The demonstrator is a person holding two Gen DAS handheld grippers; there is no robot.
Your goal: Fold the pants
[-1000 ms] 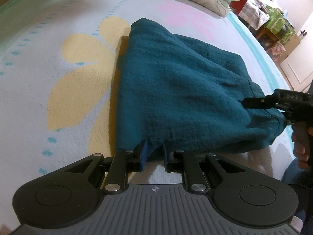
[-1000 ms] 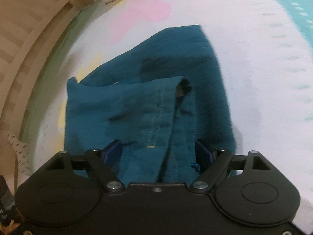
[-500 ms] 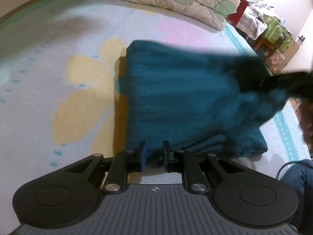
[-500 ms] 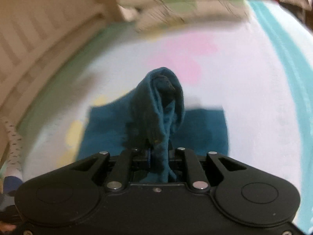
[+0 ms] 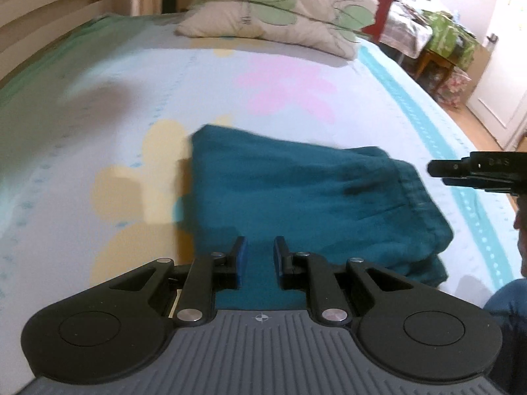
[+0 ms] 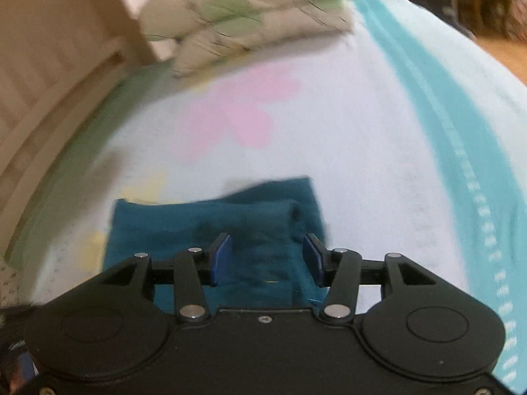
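The teal pants [image 5: 296,191] lie folded into a flat rectangle on the flowered bed sheet [image 5: 296,85]; the right wrist view also has the pants [image 6: 184,227], with a rolled fold along the top. My left gripper [image 5: 260,247] hovers over their near edge. Its jaws stand a narrow gap apart with nothing pinched. My right gripper [image 6: 266,247] hangs above the pants' right end, its jaws opening wide, and the cloth lies below them, untouched. From the left wrist camera, the right gripper [image 5: 434,168] pokes in from the right edge, above the waistband.
Two leaf-print pillows [image 5: 280,6] lie at the head of the bed against a wooden headboard [image 5: 49,0]. Cluttered furniture [image 5: 444,42] stands past the bed's right edge. A person's blue-clad knee [image 5: 507,299] is at the lower right.
Half a second ago the right gripper was shut on a raised bunch of cloth; it has let go and the pants lie flat. Both grippers have lifted away from the pants.
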